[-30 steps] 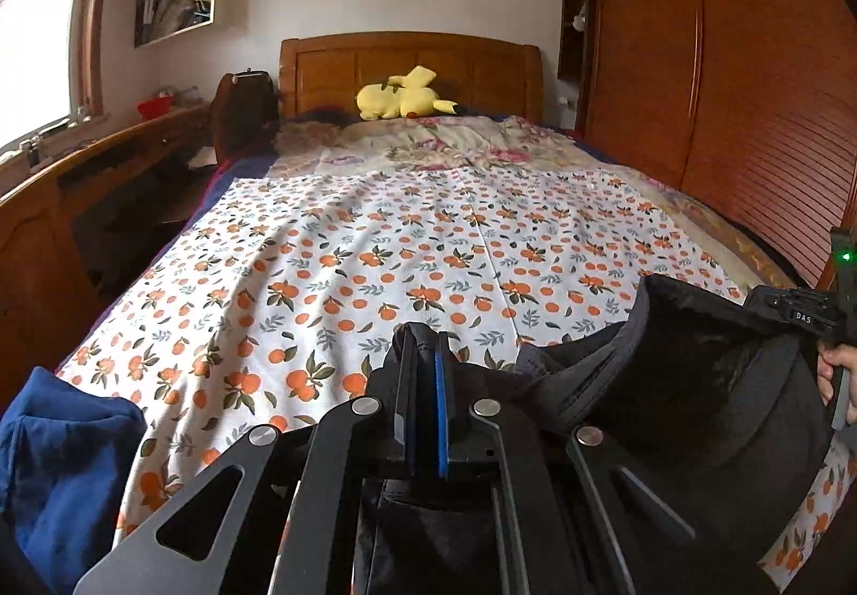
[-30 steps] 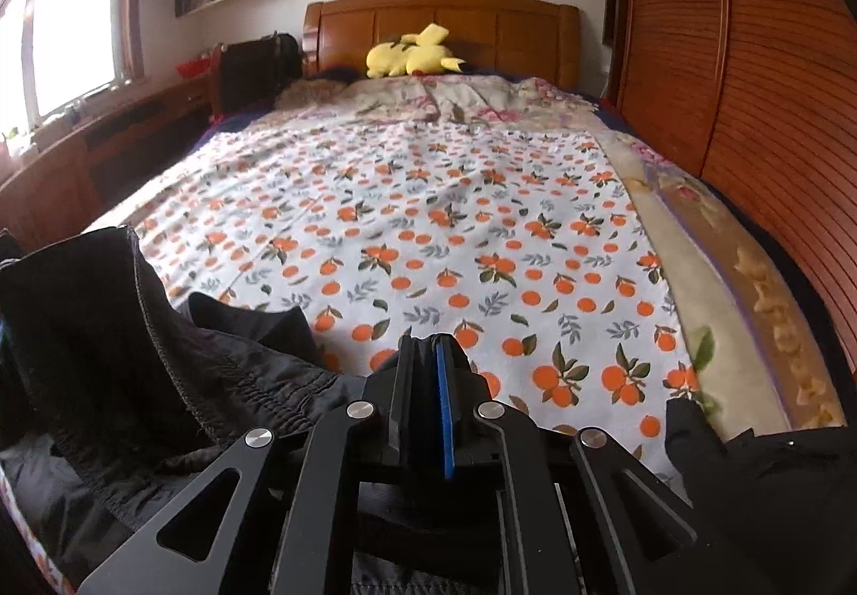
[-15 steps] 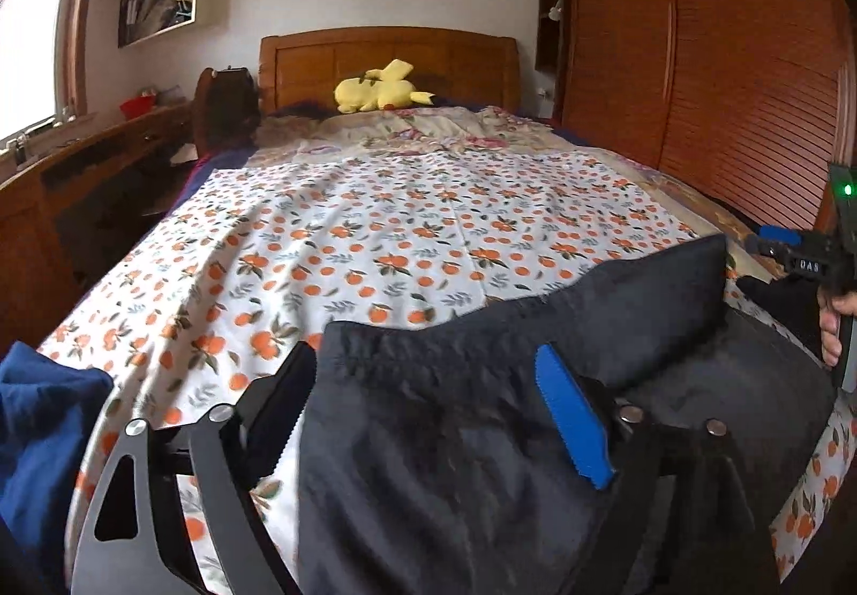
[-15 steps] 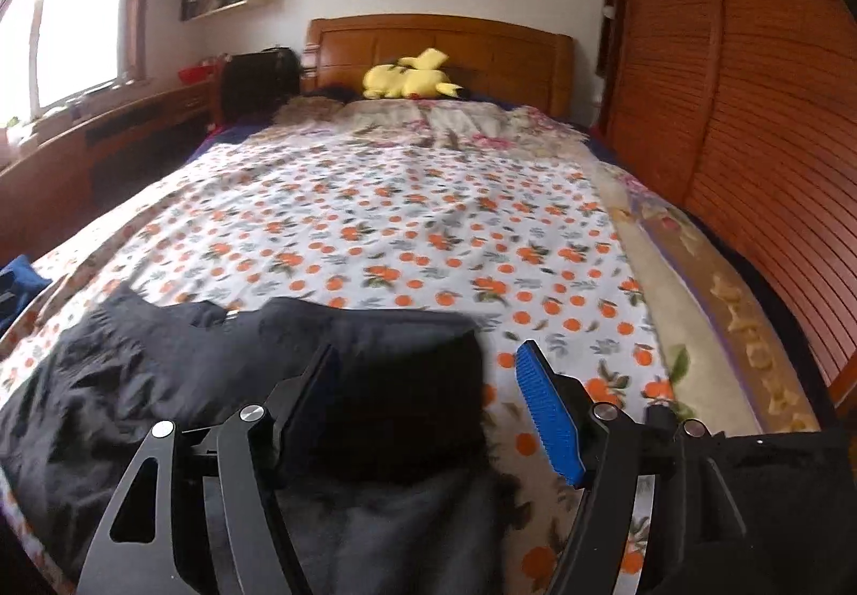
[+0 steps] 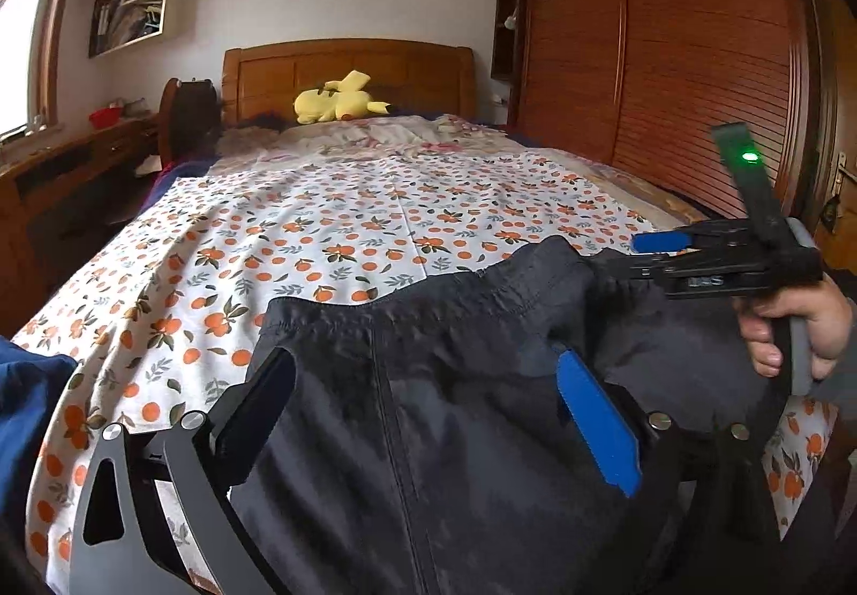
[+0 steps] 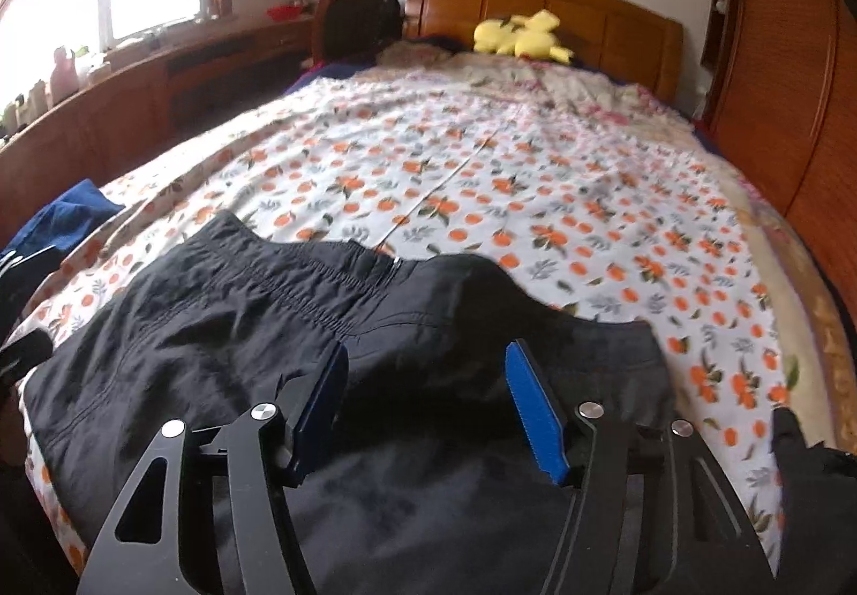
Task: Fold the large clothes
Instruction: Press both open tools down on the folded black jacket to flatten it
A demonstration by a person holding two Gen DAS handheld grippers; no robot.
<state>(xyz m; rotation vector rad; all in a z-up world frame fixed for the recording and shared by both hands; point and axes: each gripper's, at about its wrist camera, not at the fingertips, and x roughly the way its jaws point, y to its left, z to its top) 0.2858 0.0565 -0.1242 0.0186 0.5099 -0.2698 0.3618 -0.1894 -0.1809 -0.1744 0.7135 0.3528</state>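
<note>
A bed with an orange-print sheet (image 5: 332,241) serves as the folding surface, so the black trousers (image 5: 455,407) lie flat at its near end. The left gripper (image 5: 428,413) is opening wide above them, gripping nothing. The right gripper (image 6: 428,402) is closing, half-spread over the waistband, apparently to take new hold for 1 fold.

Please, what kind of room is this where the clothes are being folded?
Most likely a home bedroom. A bed with a wooden headboard and an orange-patterned sheet fills the view, a yellow plush toy lies at its head, and a tall wooden wardrobe stands alongside. The black garment lies spread on the bed.
</note>
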